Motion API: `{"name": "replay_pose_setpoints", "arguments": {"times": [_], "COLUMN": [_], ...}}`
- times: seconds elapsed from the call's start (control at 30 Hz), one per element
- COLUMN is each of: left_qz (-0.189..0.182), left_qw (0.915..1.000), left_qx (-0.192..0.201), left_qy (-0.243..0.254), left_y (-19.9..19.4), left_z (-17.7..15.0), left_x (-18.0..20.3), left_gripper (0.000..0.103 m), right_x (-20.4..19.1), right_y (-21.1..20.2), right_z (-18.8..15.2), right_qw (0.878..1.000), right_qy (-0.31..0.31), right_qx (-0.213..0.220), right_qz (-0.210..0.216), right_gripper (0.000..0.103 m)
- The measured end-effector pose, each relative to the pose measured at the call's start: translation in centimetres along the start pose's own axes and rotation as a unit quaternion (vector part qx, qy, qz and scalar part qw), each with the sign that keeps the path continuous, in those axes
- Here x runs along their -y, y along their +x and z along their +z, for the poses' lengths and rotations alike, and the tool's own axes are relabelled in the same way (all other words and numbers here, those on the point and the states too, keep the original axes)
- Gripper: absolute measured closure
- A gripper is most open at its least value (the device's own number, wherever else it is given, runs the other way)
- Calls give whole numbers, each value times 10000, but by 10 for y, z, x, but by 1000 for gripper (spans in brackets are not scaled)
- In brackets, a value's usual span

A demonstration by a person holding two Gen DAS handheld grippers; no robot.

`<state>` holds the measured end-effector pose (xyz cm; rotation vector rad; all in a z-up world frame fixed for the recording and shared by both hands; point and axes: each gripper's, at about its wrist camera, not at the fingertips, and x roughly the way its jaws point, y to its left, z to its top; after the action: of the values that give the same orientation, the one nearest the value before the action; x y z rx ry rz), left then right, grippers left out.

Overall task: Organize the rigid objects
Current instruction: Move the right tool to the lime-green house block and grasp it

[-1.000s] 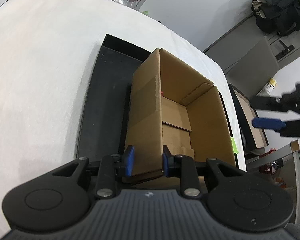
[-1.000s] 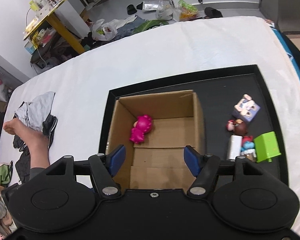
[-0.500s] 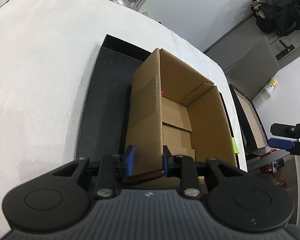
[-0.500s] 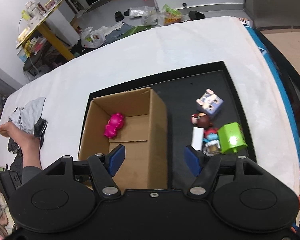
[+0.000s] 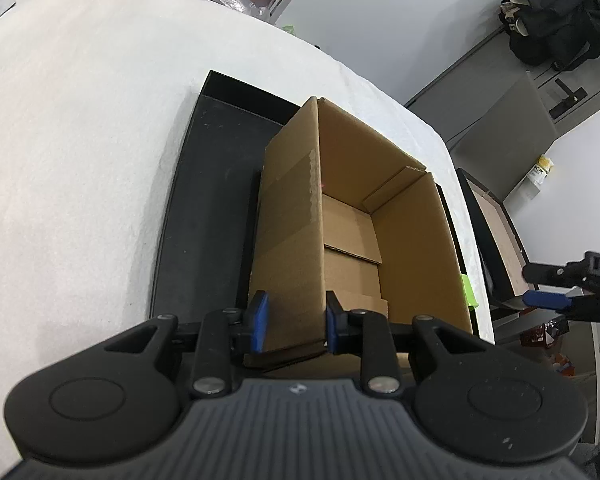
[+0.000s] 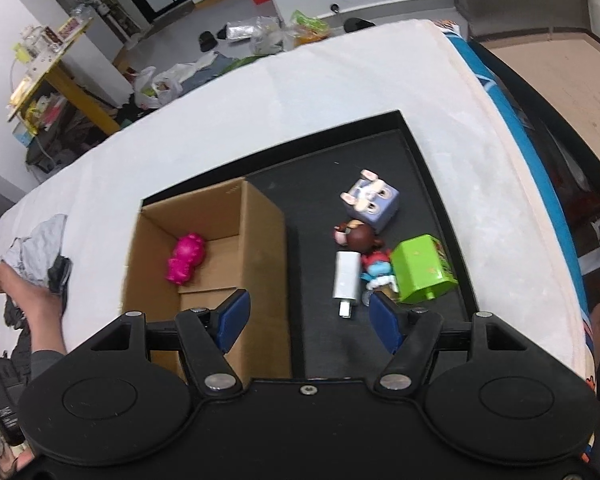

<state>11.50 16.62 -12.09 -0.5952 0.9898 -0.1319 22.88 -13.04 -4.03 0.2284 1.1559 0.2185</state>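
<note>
An open cardboard box stands on a black tray and holds a pink toy. My left gripper is shut on the box's near wall. My right gripper is open and empty, above the tray just right of the box. Right of the box lie a purple rabbit cube, a brown figure, a white cylinder, a blue figure and a green block. The right gripper also shows at the edge of the left wrist view.
The tray sits on a white cloth-covered surface. A grey cloth and a person's hand lie at the left. A wooden board lies beyond the surface's right edge.
My right gripper has moved right, from over the box to over the tray beside the loose toys. My left gripper has kept its hold on the box wall.
</note>
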Motion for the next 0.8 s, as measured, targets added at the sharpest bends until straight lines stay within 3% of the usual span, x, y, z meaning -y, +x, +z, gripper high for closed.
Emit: {"name": "replay_pose_setpoints", "arguments": {"times": [0.27,0.47,0.7,0.8], "left_qz": [-38,-7,11,21], "left_qw": [10000,10000,10000,10000], "left_qx": [-12,5,-1,7], "left_qy": [-20,22,2,34], "left_y": [0,1,2,2], "left_z": [0,0,-1,-2], "left_x": [-2,0,1,3], "left_gripper": [77,76,76,76], "right_x": [16,20,28,34], "right_y": [19,44,70,77], "right_z": [-1,5,11,11], "right_qw": [9995,9969,9866,9851], "right_qy": [94,-239,-713,-721], "right_qx": [-16,-204,-366,-393], "right_qz": [-302,-718,-1422,-1508], "right_gripper": [38,39,49,49]}}
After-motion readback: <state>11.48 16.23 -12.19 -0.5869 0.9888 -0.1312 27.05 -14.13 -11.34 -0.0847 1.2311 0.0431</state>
